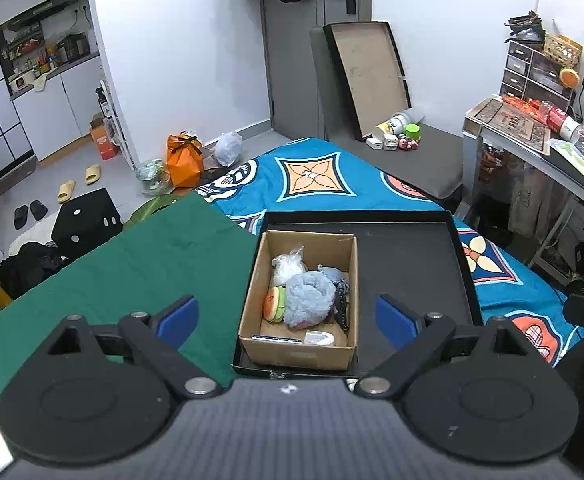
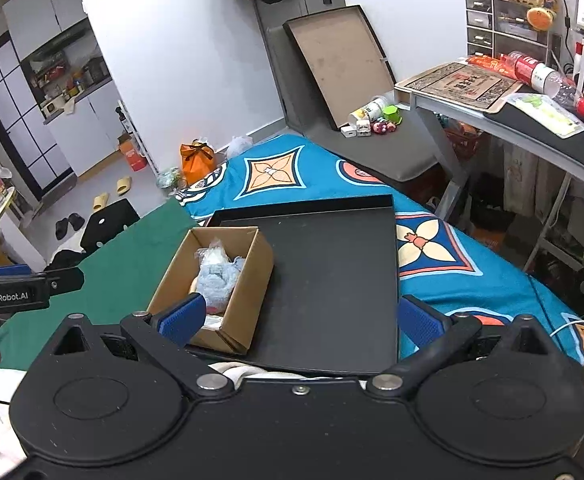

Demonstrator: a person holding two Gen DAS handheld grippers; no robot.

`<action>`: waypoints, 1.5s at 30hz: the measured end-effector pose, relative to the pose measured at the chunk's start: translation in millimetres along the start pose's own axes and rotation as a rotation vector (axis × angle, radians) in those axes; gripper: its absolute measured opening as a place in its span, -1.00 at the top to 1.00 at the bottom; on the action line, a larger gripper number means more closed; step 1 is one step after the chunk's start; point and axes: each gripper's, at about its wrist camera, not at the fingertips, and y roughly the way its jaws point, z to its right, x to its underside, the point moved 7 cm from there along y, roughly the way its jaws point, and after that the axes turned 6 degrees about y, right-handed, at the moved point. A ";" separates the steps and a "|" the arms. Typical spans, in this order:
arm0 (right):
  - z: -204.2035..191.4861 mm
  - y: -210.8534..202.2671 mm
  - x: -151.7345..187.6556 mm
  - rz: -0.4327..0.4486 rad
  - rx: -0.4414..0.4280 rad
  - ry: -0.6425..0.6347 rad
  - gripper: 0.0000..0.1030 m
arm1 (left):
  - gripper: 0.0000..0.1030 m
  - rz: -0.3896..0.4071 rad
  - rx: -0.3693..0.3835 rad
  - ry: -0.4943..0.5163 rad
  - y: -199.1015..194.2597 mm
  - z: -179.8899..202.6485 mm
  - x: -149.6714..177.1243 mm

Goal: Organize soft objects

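Cardboard box (image 1: 298, 300) in black tray (image 1: 412, 264) on the bed, directly ahead of the released, empty left claw (image 1: 288, 316); right claw (image 2: 300, 320) likewise released. Blue fluffy plush (image 1: 308, 300) inside: probably light, compressible, non-slip; pinch its bulging top.

Cardboard box (image 1: 298, 354): matt brown corrugated. Black tray (image 2: 332, 280): smooth, matt. Blue plush (image 1: 308, 300): fuzzy cloth. Green cloth (image 1: 132, 264): matt.
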 end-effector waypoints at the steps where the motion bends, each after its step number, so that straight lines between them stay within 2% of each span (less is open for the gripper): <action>1: 0.2 -1.8 0.1 0.004 0.002 -0.002 -1.00 | -0.83 0.003 0.002 0.001 -1.5 1.2 0.4; 7: -1.7 -4.4 2.9 0.014 0.017 0.004 -1.00 | -0.83 0.006 0.000 -0.036 -5.0 1.5 5.2; 14: -7.5 -2.4 3.7 0.013 -0.007 -0.002 -1.00 | -0.83 -0.013 -0.011 -0.062 -9.2 -3.8 9.8; 17: -7.7 -2.2 3.2 0.012 -0.007 -0.002 -1.00 | -0.83 -0.019 -0.023 -0.059 -8.4 -5.6 9.9; 29: -10.0 -2.7 2.4 0.007 -0.008 -0.019 -1.00 | -0.83 -0.013 0.017 -0.045 -7.1 1.6 7.5; 45: -10.8 -1.2 3.3 0.000 0.008 -0.025 -1.00 | -0.83 -0.021 0.010 -0.028 -3.8 5.5 8.0</action>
